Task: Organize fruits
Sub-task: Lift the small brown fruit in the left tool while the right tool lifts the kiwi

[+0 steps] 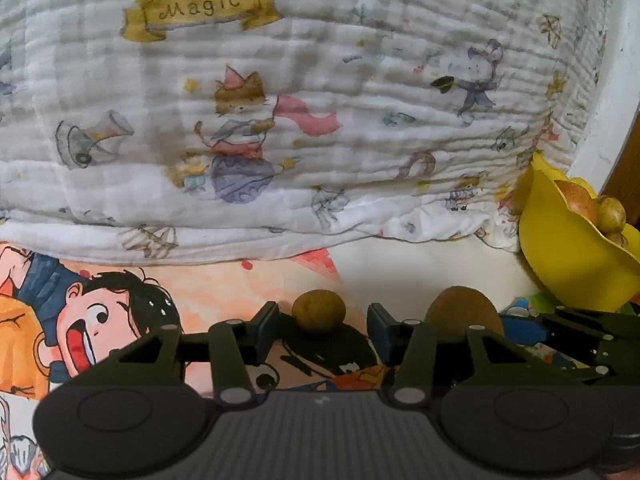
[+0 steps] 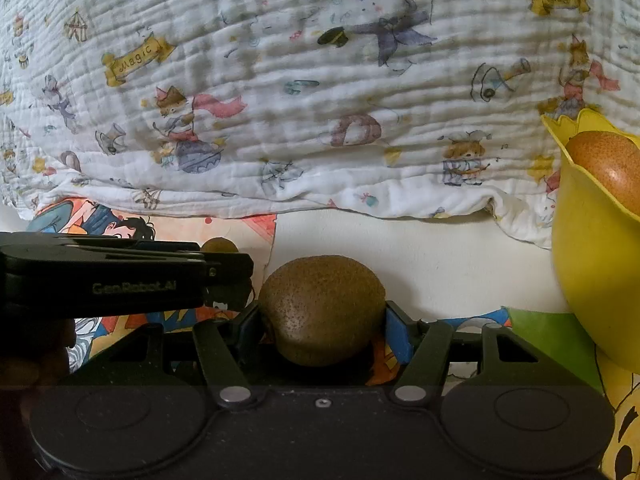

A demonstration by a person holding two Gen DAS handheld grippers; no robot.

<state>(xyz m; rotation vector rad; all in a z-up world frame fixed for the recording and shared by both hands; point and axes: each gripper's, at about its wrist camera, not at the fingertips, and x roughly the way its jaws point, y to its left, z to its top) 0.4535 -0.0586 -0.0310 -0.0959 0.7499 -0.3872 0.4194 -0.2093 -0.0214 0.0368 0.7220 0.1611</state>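
A white quilted blanket (image 2: 304,92), printed with small cartoon figures, is draped across the whole background. In front of its lower edge lies a cartoon-printed sheet (image 1: 120,320) on which everything else is set. The yellow bowl (image 2: 588,264) is taken as the landmark; it stands at the right end of the blanket's edge, and a large speckled reddish-brown fruit (image 2: 608,168) is seen inside it. In the left wrist view, smaller brown fruits (image 1: 610,214) are also seen at its rim; their kind cannot be determined.

To the left of the bowl, a kiwi (image 2: 322,312) is held between the pads of the right gripper (image 2: 320,320), which are pressed against both of its sides. Further left of the bowl, a small round brown fruit (image 1: 319,311) rests on the sheet. The left gripper (image 1: 320,328) is positioned around it with its jaws parted moderately; neither pad is seen touching the fruit.
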